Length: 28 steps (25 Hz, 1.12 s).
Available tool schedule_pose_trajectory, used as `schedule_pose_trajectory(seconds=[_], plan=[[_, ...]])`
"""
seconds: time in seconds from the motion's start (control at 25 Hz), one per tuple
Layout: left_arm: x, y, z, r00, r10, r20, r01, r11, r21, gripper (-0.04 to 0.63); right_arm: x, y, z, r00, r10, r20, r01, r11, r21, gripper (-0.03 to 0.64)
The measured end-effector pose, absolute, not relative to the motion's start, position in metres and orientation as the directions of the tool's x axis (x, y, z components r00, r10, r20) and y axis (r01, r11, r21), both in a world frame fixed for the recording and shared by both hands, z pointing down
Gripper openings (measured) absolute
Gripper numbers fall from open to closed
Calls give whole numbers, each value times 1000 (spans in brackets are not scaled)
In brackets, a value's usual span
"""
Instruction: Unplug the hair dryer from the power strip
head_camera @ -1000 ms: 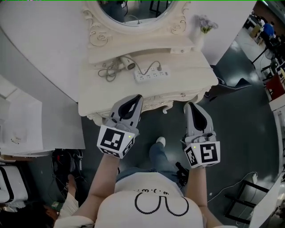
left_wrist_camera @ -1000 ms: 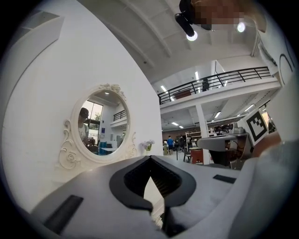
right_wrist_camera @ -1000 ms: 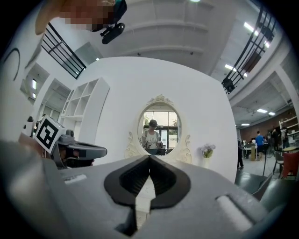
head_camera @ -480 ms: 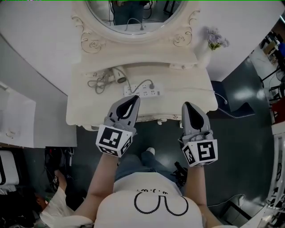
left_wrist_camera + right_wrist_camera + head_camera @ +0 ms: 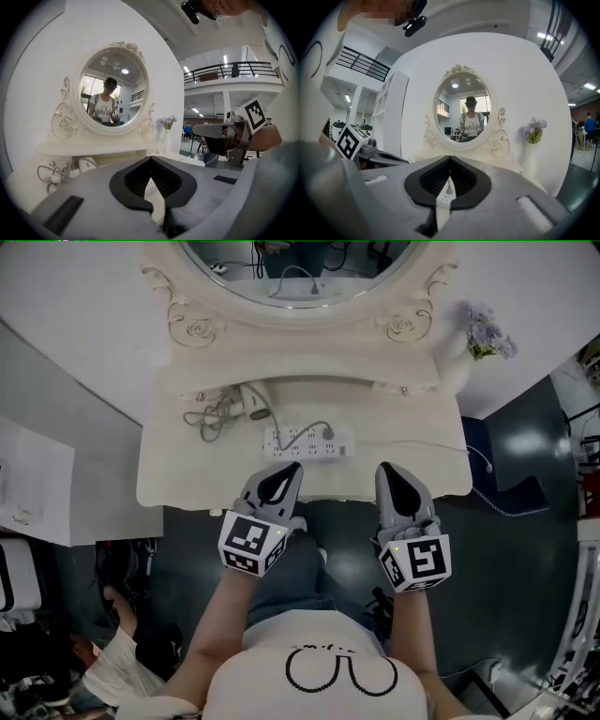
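Note:
A white hair dryer (image 5: 251, 401) lies at the back left of the cream dressing table (image 5: 187, 479), its grey cord coiled beside it (image 5: 208, 412). A white power strip (image 5: 307, 441) lies mid-table with a grey plug (image 5: 327, 434) in it. My left gripper (image 5: 286, 468) hovers shut and empty at the table's front edge, just short of the strip. My right gripper (image 5: 383, 469) is shut and empty, level with it to the right. In the left gripper view the dryer (image 5: 87, 164) shows under the shelf. The right gripper view shows the strip (image 5: 446, 192) past the jaws.
An oval mirror (image 5: 298, 268) in an ornate frame stands behind a low shelf (image 5: 309, 381). A vase of purple flowers (image 5: 483, 337) sits at the back right. A thin white cable (image 5: 441, 446) trails off the table's right side. A white cabinet (image 5: 37, 484) stands at left.
The person has stepped up to the table. Both grippers, still shut, have come from well short of it to its front edge, close to the power strip.

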State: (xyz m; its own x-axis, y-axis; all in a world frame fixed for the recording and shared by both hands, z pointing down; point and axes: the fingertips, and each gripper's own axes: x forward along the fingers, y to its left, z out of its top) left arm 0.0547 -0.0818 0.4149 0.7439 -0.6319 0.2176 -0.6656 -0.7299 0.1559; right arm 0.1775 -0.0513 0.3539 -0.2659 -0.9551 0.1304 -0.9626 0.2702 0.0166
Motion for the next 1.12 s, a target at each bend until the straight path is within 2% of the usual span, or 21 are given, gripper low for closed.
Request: schedule_pose_trajectory(seconds=[0.24,0.32,0.4,0.88,1.12], plan=[[65,-99,471,746,-574,337,-658,-711,247,7,170,-79,390,-317,-924,216,-948,318,-28,2],[70,-104,487,752,-545,370,-648,-715,264,133,167,-88,400,-331,-913,239,-943,332,-38,2],[73,-108,501,754,-518,404,-637,-725,261,173,164,-95,411,-344,-901,266,-938,344,-49,2],[70,-160,531,702,-493,513,-633,-762,134,175,161,-142,462,-368,-840,399,-926,370,-74,3],[72,-173,555,675,-440,592,-616,-778,124,175,156,-164,478,-380,-810,447,-920,380,-95,8]])
